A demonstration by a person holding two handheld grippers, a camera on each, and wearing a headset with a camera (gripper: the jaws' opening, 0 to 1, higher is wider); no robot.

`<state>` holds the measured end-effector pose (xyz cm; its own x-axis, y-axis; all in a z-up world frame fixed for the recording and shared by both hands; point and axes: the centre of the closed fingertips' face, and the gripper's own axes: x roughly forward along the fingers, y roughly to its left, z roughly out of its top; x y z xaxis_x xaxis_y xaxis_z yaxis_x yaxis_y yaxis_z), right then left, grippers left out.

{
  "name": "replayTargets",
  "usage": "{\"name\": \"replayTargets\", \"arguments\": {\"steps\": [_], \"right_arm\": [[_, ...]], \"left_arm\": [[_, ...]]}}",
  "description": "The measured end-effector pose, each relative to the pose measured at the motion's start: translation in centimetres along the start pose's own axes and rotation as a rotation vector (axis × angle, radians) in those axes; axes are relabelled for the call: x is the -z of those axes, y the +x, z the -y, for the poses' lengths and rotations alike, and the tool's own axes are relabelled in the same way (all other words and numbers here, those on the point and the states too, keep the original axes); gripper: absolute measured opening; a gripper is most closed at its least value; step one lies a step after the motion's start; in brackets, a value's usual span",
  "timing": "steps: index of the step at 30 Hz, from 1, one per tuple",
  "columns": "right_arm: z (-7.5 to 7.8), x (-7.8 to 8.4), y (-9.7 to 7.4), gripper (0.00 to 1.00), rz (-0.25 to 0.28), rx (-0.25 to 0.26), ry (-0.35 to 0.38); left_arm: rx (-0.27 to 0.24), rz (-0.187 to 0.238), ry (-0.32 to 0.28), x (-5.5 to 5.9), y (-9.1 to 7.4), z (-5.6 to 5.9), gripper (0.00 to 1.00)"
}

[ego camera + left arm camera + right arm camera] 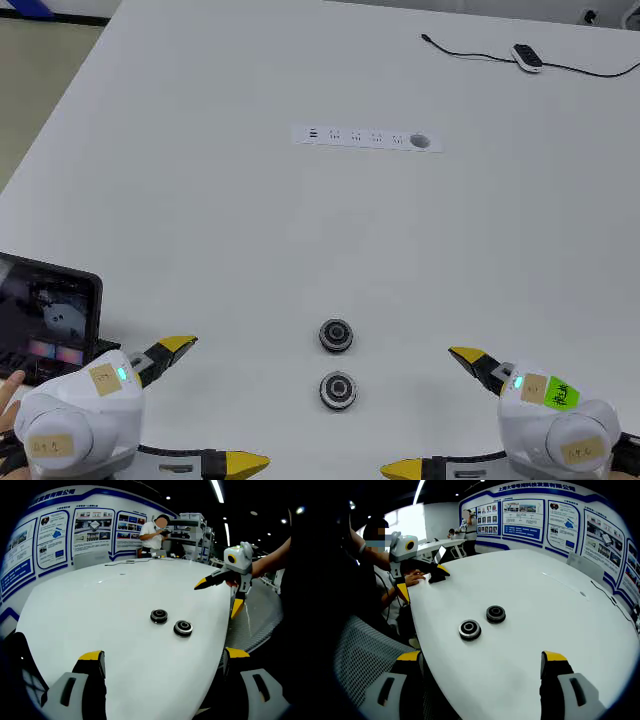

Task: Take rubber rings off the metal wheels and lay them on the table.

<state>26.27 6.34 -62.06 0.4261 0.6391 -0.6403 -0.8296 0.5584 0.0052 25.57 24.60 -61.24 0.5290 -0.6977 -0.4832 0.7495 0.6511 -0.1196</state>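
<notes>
Black rubber rings [323, 336] sit on both small round metal wheels [338, 390]; flanking them, my left gripper [220, 402] and right gripper [428, 410] gape wide.

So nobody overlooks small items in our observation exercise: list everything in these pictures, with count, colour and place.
metal wheels: 2, black rims, silver hubs, mid-table, apart, one behind the other
power strip: 1, white, farther back on table
small device with cable: 1, black, far right of table
tablet: 1, black, screen lit, table's left edge
table: 1, white
wall posters: several, blue and white, background
bystander: 1, white shirt, beyond table
left gripper: 1, white, yellow-tipped jaws, open, near left
right gripper: 1, same colours, open, near right
</notes>
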Motion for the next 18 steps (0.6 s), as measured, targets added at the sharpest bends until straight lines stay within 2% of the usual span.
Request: {"name": "replayTargets", "arguments": {"steps": [18], "right_arm": [[0.16, 0.21, -0.14, 0.99, -0.004, 0.008, 0.013]], "left_arm": [[0.001, -0.009, 0.000, 0.05, -0.04, -0.21, 1.00]]}}
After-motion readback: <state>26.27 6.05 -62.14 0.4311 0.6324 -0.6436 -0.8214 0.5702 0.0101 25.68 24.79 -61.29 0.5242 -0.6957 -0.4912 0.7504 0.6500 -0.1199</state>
